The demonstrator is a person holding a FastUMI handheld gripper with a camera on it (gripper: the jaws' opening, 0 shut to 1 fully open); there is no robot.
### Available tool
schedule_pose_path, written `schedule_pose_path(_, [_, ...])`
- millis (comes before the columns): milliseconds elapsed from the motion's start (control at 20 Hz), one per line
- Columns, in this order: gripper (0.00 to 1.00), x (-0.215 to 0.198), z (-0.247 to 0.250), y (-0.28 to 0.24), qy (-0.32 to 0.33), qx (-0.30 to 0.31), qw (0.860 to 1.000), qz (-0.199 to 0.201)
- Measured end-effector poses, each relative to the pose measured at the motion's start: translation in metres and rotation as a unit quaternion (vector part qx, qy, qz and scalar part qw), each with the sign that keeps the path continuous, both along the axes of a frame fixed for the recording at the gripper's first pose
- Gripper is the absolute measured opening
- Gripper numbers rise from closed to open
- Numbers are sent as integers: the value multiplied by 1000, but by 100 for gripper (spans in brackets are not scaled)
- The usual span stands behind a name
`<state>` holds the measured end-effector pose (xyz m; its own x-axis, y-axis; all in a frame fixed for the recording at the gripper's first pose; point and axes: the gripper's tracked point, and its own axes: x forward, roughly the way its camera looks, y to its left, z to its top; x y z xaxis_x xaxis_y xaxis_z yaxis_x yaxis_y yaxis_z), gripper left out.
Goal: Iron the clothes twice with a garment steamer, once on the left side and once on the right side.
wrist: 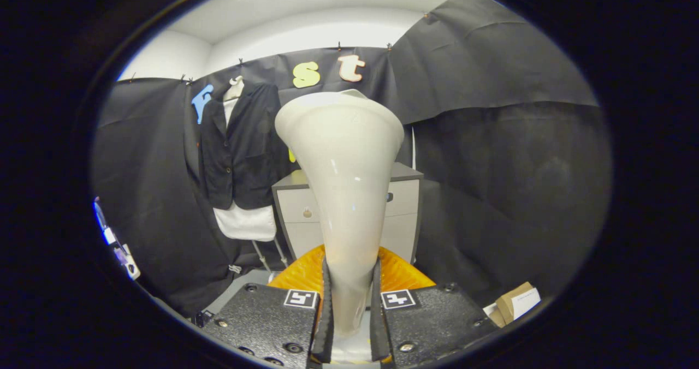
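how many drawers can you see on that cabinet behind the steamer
2, stacked on the cabinet beyond the gripper, which is shut on the steamer: upper drawer, lower drawer. The steamer hides their middles; more may be hidden.

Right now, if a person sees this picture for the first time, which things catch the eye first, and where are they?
First comes the pale steamer head, rising like a funnel between the fingers of the gripper, which are shut on its narrow handle. Beyond the fingers, a dark jacket over a white shirt hangs against the black cloth wall. Beside the jacket, behind the steamer, stands a grey drawer cabinet.
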<state>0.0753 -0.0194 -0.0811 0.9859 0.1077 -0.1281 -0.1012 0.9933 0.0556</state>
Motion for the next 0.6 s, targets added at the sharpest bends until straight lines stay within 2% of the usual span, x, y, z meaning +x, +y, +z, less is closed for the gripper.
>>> schedule_pose_path(250, [29,-7,1,0,-11,-16,1000,-6])
schedule_pose_path(600, [29,-11,10,15,-24,-22,999,7])
